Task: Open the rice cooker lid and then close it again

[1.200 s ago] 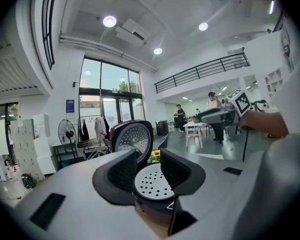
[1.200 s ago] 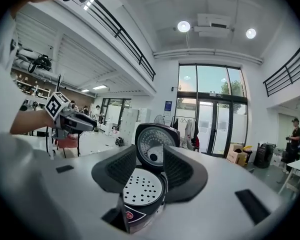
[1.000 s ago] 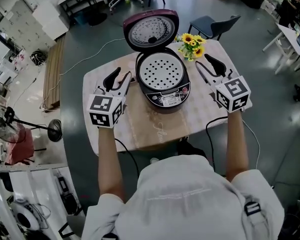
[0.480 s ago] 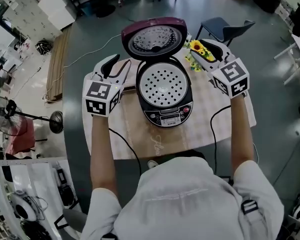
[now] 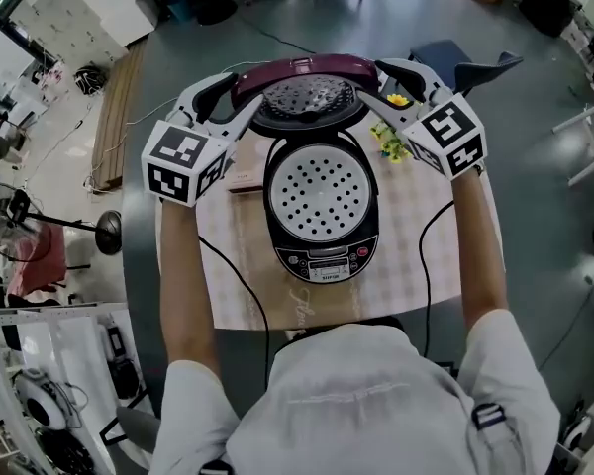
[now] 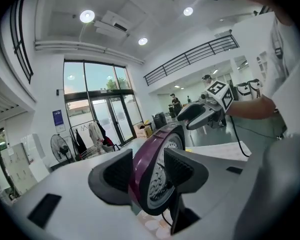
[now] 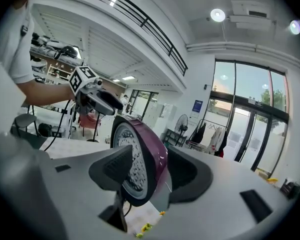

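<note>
both my tools have come up from beside the rice cooker (image 5: pixel 322 255) to its raised lid (image 5: pixel 302 69), and their jaws have just been opening. my left tool (image 5: pixel 236 102) straddles the lid's left edge and my right tool (image 5: pixel 394 79) straddles its right edge. the purple rim stands between each pair of jaws, which are spread wide and, as far as i can judge, not yet pressing on it.

the lid stands upright at the back of the cooker over the uncovered pot (image 5: pixel 320 194), so closing is what is left.

risks as i see them:
- if one side pushes ahead of the other, the lid could twist where it joins the cooker.
- the rim is smooth and curved, so loose jaws could slip off and let it slam.
- a hard shove could slide the cooker along the worktop (image 5: pixel 416 265).
- my right tool could brush the flowers (image 5: pixel 391 137) just right of the cooker.
</note>
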The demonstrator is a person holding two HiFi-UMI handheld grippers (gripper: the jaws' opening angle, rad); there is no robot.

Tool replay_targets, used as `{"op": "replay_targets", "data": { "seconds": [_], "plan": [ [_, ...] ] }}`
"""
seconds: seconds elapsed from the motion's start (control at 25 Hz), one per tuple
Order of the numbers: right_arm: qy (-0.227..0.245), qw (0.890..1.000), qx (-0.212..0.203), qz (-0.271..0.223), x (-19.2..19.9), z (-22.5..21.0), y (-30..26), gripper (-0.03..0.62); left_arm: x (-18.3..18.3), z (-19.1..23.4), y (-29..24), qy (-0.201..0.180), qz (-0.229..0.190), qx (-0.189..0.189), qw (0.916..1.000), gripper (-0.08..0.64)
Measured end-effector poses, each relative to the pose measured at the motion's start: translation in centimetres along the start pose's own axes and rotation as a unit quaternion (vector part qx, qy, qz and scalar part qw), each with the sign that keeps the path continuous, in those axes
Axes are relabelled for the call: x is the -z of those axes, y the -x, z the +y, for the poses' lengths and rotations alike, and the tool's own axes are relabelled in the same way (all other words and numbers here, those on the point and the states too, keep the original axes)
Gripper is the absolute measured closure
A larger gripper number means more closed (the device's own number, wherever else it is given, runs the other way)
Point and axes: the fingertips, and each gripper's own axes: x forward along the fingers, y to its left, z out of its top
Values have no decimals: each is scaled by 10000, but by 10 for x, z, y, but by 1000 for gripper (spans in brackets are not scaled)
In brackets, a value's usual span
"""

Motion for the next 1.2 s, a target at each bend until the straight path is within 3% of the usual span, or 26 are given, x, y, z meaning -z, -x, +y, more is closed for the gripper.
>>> {"op": "replay_targets", "data": {
  "seconds": [0.44,0.76,0.84,1.2],
  "plan": [
    [511,9950,-853,32,-13,1,-38,316,-3,1,-32,-277,133,401,9987,339],
    [553,9913,-1193,-59,-13,4,-55,327,-2,1,-37,-406,232,572,9973,333],
    [533,9907,-1244,-103,-13,7,-55,356,-1,0,-38,-453,242,567,9971,333],
    [526,9914,-1198,-73,-11,14,-49,351,0,-8,-31,-364,113,642,9972,336]
  ]
}}
